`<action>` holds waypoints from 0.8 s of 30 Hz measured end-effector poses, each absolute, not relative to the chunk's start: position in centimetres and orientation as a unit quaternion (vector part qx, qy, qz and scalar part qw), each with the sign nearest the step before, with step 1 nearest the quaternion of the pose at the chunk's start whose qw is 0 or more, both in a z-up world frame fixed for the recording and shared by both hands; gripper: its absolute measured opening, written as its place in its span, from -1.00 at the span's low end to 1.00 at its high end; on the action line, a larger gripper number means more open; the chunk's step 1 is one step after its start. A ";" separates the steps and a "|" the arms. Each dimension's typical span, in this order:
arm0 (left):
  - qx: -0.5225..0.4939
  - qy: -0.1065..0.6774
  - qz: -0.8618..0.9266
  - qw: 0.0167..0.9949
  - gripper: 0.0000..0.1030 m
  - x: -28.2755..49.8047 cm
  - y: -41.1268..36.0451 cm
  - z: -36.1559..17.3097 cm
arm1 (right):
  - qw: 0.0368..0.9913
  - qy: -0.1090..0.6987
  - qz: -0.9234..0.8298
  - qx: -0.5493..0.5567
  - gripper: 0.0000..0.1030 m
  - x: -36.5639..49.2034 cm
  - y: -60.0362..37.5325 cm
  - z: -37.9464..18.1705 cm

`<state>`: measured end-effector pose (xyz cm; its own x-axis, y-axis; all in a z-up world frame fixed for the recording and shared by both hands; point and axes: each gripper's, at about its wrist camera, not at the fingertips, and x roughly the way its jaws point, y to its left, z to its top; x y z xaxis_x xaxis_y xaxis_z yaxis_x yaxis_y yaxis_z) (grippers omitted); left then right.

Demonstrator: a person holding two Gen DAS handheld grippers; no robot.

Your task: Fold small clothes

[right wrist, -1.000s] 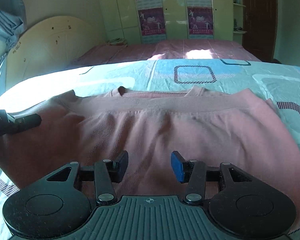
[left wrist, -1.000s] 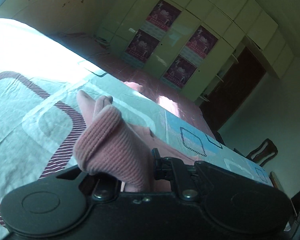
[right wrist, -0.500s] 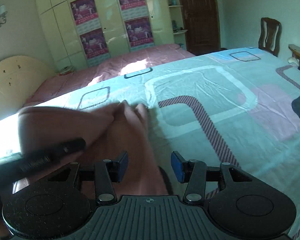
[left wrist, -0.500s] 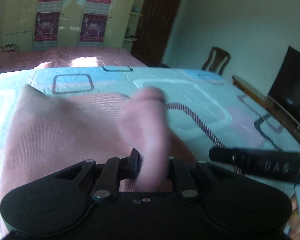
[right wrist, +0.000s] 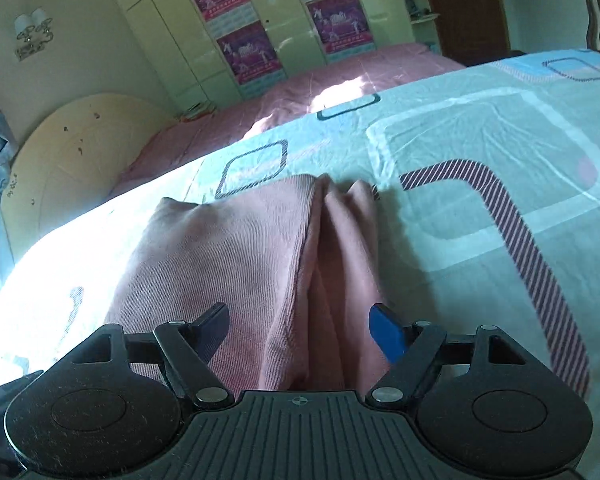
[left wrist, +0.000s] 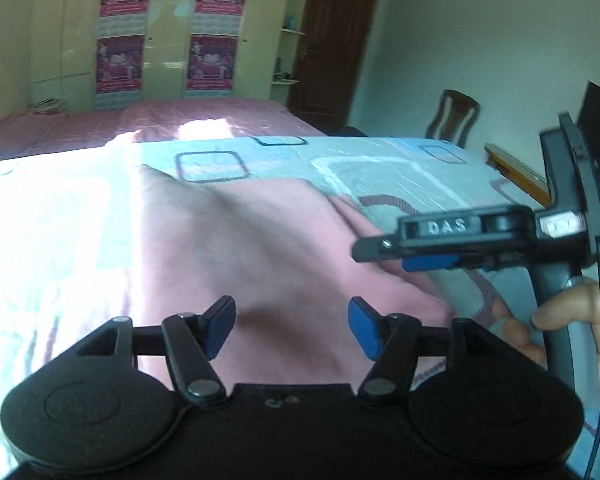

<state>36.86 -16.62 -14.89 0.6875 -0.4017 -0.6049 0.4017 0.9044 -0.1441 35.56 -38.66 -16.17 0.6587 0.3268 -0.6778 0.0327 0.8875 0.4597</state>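
Room first: wardrobe wall [left wrist: 148, 32] with 4 posters at the far side, a brown door [left wrist: 332, 40] to its right, a chair [left wrist: 454, 118] beyond the bed's far corner. I'm working on the bed [right wrist: 480, 152], patterned sheet in pale green with striped bands, pink cover further back. The pink garment [right wrist: 240, 248] lies flat on the sheet right in front of me, 1 side already folded over the body, folded edge running away from me, looser layers bunched to its right. So roughly mid-task, I'd say; more folds and smoothing left. My left gripper [left wrist: 291, 328] has just been opening, wide now, nothing pinched. My right gripper [right wrist: 300, 330] has just been opening too, wide, cloth under it but not clamped.
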 end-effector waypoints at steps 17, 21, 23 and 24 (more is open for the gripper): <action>-0.069 0.351 -0.139 0.924 0.19 41.7 -12.5 -16.3 | 0.869 0.432 0.106 0.216 -0.81 38.4 -37.9 -18.4; -0.073 0.339 -0.154 0.925 0.19 41.2 -12.6 -15.6 | 0.887 0.405 0.113 0.192 -0.82 37.2 -38.5 -15.3; -0.071 0.337 -0.163 0.925 0.19 41.1 -13.0 -15.5 | 0.893 0.398 0.108 0.180 -0.82 36.3 -39.2 -14.2; -0.068 0.338 -0.167 0.924 0.20 41.1 -13.3 -15.6 | 0.896 0.397 0.103 0.172 -0.82 35.9 -39.5 -14.0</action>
